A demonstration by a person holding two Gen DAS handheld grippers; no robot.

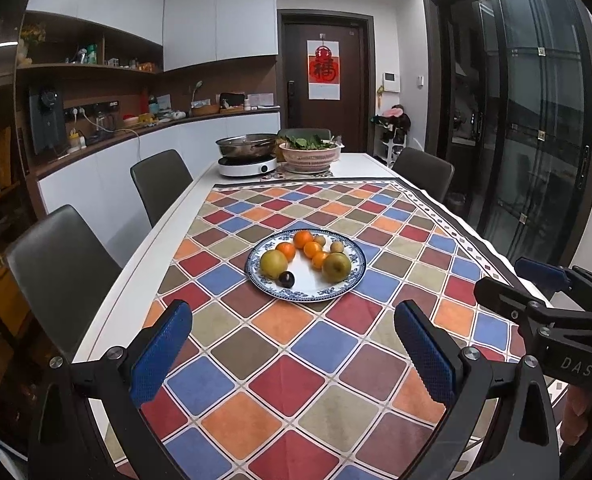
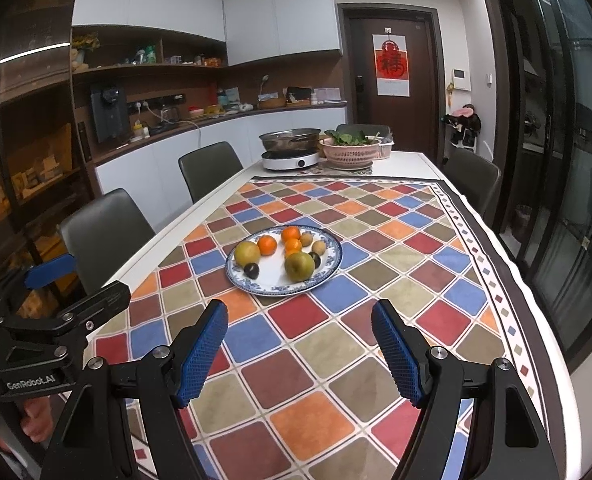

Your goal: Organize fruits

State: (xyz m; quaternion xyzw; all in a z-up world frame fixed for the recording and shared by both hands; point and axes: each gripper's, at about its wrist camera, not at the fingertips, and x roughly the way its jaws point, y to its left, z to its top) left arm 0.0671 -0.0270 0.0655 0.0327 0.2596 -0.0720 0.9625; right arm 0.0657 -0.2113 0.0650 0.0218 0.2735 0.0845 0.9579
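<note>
The blue-rimmed white china plate (image 2: 338, 258) of fruit was seen straight ahead of both blue-padded grippers, left gripper (image 1: 293, 354) and right gripper (image 2: 300, 354), each held wide apart and empty, neither clearly nearer.

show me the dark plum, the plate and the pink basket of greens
dark plum (image 1: 286, 279), left wrist view, middle of its skin
plate (image 1: 308, 280), left wrist view, bare white centre
pink basket (image 2: 350, 154), right wrist view, its outer wall
</note>
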